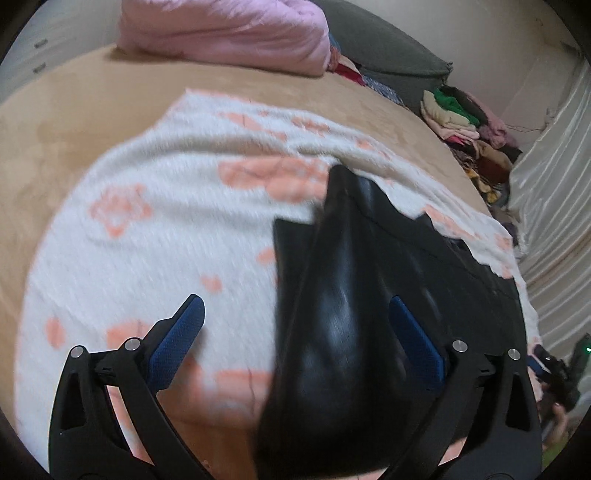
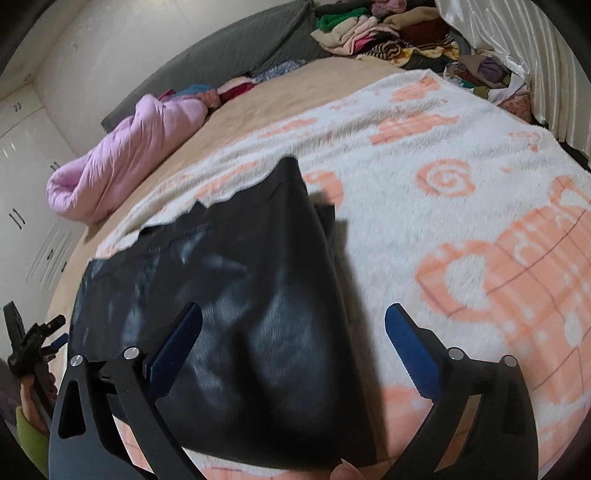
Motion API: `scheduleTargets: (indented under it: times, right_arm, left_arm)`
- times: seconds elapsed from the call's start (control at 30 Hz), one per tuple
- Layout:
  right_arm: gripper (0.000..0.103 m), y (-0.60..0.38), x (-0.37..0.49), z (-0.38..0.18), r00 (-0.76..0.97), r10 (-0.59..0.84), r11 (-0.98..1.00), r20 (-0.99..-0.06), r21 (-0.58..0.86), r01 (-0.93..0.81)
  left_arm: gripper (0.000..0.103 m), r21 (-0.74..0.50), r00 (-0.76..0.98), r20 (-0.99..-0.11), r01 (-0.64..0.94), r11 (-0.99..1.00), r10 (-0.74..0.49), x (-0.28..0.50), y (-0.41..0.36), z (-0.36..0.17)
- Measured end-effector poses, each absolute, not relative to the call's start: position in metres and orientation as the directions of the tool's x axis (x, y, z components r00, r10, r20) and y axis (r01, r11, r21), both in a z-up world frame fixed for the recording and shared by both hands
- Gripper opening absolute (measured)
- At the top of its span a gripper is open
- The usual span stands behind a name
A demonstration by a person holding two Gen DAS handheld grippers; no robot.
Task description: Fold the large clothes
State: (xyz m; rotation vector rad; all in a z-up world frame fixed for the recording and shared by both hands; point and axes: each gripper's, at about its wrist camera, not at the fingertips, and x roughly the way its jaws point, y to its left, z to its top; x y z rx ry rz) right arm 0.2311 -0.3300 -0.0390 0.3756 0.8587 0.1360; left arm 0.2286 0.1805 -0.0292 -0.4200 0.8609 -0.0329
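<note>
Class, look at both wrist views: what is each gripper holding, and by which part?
Nothing. The left gripper and right gripper both have open jaws above the black garment.

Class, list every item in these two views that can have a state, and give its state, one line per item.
left tongs: open, gripping nothing
right tongs: open, gripping nothing
black garment: folded over, lying on the blanket, not held
white and orange blanket: spread flat on the bed
pink quilt: bundled up at the far side
clothes pile: loose, unfolded heap
</note>
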Motion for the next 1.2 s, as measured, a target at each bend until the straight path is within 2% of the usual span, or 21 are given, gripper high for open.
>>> scheduleTargets:
  times: [0.37, 0.47, 0.5, 0.53, 0.63, 0.73, 1.07, 1.17, 1.2]
  right_arm:
    - [0.099, -0.321, 0.240, -0.064, 0.575, 0.319, 0.912, -0.754, 0.410, 0.031]
    - [0.097, -0.320, 0.238, -0.066, 0.582, 0.323, 0.911, -0.746, 0.411, 0.021]
    - [0.079, -0.319, 0.238, -0.067, 0.577, 0.353, 0.902, -0.737, 0.432, 0.000]
    - [0.066, -0.318, 0.238, -0.068, 0.571, 0.382, 0.890, -0.727, 0.456, -0.015]
    - [0.055, -0.311, 0.236, -0.064, 0.571, 0.363, 0.906, -0.737, 0.421, -0.034]
    - [0.049, -0.309, 0.233, -0.059, 0.570, 0.353, 0.914, -0.742, 0.403, -0.043]
    - [0.047, -0.309, 0.219, -0.055, 0.567, 0.334, 0.929, -0.753, 0.365, -0.062]
    - [0.049, -0.307, 0.217, -0.054, 0.572, 0.316, 0.935, -0.757, 0.351, -0.052]
    - [0.053, -0.305, 0.216, -0.054, 0.574, 0.302, 0.940, -0.761, 0.338, -0.047]
  left_arm:
    - [0.092, -0.374, 0.598, -0.764, -0.105, 0.922, -0.241, 0.224, 0.158, -0.054]
    - [0.072, -0.400, 0.594, -0.756, -0.088, 0.912, -0.275, 0.224, 0.156, -0.058]
    - [0.060, -0.416, 0.592, -0.751, -0.079, 0.906, -0.293, 0.223, 0.155, -0.059]
    - [0.057, -0.409, 0.591, -0.753, -0.078, 0.909, -0.288, 0.222, 0.153, -0.058]
    - [0.049, -0.365, 0.596, -0.761, -0.067, 0.928, -0.256, 0.218, 0.144, -0.053]
    - [0.045, -0.355, 0.602, -0.760, -0.067, 0.933, -0.246, 0.212, 0.142, -0.049]
    - [0.043, -0.356, 0.609, -0.754, -0.062, 0.933, -0.247, 0.177, 0.142, -0.043]
    - [0.043, -0.349, 0.609, -0.756, -0.062, 0.935, -0.242, 0.174, 0.143, -0.042]
    - [0.043, -0.345, 0.611, -0.756, -0.063, 0.936, -0.237, 0.173, 0.143, -0.041]
